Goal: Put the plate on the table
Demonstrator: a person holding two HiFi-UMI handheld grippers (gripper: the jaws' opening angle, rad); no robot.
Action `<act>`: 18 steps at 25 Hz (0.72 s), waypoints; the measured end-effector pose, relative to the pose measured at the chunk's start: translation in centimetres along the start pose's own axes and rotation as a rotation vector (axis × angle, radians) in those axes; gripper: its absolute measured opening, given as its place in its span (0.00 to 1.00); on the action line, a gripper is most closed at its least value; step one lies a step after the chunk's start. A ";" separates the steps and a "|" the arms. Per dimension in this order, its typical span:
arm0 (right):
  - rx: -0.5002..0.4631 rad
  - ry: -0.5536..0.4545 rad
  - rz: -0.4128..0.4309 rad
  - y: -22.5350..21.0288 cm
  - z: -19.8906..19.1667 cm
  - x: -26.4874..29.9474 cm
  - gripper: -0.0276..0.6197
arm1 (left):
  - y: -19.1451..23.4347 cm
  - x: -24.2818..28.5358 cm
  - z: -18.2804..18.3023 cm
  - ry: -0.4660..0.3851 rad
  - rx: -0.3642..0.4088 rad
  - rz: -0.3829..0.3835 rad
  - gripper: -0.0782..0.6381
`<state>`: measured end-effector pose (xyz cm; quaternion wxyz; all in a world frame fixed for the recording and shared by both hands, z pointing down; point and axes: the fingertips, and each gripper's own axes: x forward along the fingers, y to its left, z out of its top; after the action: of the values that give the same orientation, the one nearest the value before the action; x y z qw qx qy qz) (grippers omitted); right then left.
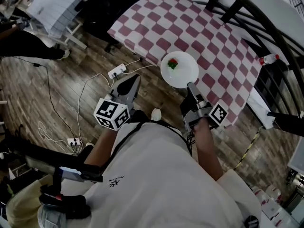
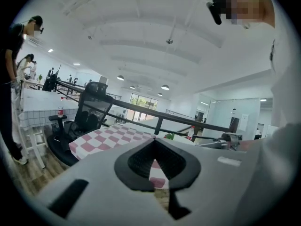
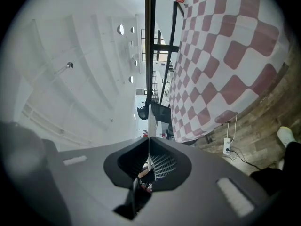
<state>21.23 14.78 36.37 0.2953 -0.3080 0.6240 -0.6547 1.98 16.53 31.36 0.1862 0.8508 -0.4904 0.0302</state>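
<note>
- Left claw (image 1: 136,80) points forward and slightly right, with its jaws pressed together and nothing between them.
- Right claw (image 1: 191,86) reaches forward from a bare forearm (image 1: 205,144), its jaws clamped on the plate (image 1: 186,69) rim.

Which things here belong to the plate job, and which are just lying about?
Job:
plate, gripped at its rim by the right hand-held gripper
checked table

Lying about:
power strip on the floor
bottle
office chair
left hand-held gripper, empty
</note>
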 end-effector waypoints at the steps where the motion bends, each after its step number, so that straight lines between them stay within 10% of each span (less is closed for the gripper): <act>1: -0.001 0.002 -0.001 -0.1 0.2 0.0 0.07 | 0.0 0.2 0.0 0.001 0.000 0.002 0.11; 18: 0.015 0.004 0.007 -0.2 1.8 1.5 0.07 | 0.4 2.9 1.2 -0.005 0.015 -0.002 0.11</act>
<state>21.69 12.50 36.66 0.2985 -0.3025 0.6208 -0.6588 2.95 13.55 31.07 0.1785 0.8528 -0.4898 0.0315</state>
